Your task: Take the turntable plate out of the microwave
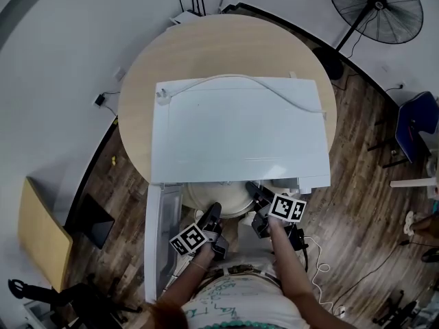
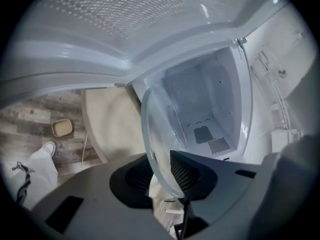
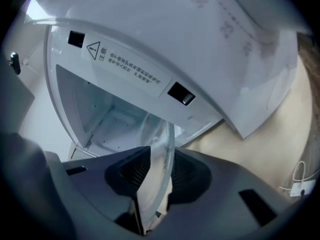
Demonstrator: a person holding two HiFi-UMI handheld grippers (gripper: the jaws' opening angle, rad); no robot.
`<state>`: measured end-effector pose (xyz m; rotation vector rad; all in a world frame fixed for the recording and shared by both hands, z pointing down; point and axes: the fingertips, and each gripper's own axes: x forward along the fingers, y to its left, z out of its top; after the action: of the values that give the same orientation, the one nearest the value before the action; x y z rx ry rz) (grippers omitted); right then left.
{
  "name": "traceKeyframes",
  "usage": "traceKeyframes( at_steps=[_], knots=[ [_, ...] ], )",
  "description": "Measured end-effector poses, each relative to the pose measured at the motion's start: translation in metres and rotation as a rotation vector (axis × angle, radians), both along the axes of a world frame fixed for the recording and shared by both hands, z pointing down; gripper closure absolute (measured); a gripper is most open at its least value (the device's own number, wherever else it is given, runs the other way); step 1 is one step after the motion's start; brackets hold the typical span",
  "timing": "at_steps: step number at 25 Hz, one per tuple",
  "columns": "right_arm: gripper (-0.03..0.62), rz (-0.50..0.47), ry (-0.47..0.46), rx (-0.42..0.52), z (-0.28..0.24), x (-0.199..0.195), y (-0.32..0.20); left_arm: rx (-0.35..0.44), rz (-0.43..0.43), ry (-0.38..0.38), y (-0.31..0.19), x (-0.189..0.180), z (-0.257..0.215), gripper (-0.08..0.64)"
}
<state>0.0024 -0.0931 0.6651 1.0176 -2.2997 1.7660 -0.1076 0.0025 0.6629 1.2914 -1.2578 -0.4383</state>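
The clear glass turntable plate [image 1: 221, 201] sits just outside the front opening of the white microwave [image 1: 240, 129], held between both grippers. My left gripper [image 1: 214, 216] is shut on the plate's near-left rim. In the left gripper view the plate [image 2: 155, 134] stands on edge between the pads of this gripper [image 2: 160, 176], with the bare cavity [image 2: 210, 109] behind it. My right gripper [image 1: 258, 197] is shut on the right rim. In the right gripper view the rim [image 3: 164, 144] runs between the two ribbed pads of that gripper [image 3: 157, 176].
The microwave door [image 1: 161, 238] hangs open at the left, close to my left arm. The oven stands on a round wooden table [image 1: 206, 46], with a white cable [image 1: 274, 91] across its top. A fan [image 1: 384, 9] and chairs [image 1: 418, 125] stand on the wooden floor around.
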Motion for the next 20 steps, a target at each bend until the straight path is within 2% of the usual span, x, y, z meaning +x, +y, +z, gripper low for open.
traceKeyframes(
  at_steps=[2,4,5,7,10,15,20],
  knots=[
    [0.499,0.006,-0.005,-0.007,0.001,0.001,0.0,0.0,0.043,-0.101,-0.002,-0.003,0.001,0.442],
    [0.499,0.007,-0.008,-0.017,0.003,0.001,0.001,-0.001,0.033,-0.22,-0.006,-0.017,0.001,0.342],
    [0.499,0.008,-0.009,-0.023,0.004,0.001,0.002,0.001,0.012,-0.268,-0.01,-0.027,0.0,0.319],
    [0.497,0.008,-0.011,-0.031,0.005,0.001,0.003,0.013,-0.021,-0.333,-0.02,-0.044,-0.002,0.288],
    [0.497,0.007,-0.012,-0.035,0.005,0.001,0.003,0.032,-0.038,-0.406,-0.035,-0.064,-0.005,0.285],
    [0.497,0.005,-0.01,-0.032,0.005,0.001,0.003,0.049,-0.061,-0.446,-0.056,-0.078,-0.005,0.285],
    [0.486,-0.01,0.011,-0.018,0.005,0.0,0.003,0.034,-0.066,-0.366,-0.065,-0.077,0.005,0.289]
  ],
)
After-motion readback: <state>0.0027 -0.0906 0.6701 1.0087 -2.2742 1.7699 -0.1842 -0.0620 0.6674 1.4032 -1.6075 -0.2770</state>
